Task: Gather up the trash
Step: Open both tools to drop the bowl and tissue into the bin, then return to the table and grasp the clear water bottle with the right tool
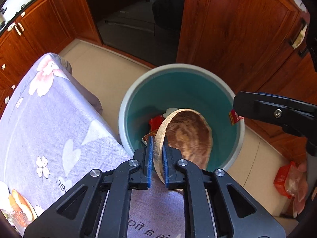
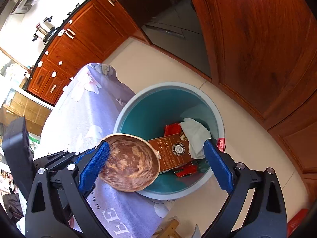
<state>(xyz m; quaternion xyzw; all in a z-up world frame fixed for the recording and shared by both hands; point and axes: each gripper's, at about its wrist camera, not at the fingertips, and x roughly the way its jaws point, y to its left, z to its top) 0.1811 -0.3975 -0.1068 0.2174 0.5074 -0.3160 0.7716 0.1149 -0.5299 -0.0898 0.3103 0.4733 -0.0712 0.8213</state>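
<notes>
My left gripper is shut on the rim of a brown wooden bowl and holds it tilted over the teal bin on the floor. The bowl also shows in the right wrist view, above the bin's near rim. The bin holds a brown box, red wrappers and a white tissue. My right gripper is open and empty above the bin; a red wrapper scrap sits by its right finger. It also shows at the right of the left wrist view.
A table with a lilac flowered cloth stands left of the bin, with a burger at its near corner. Wooden cabinets surround the tiled floor. A red and clear wrapper lies on the floor at right.
</notes>
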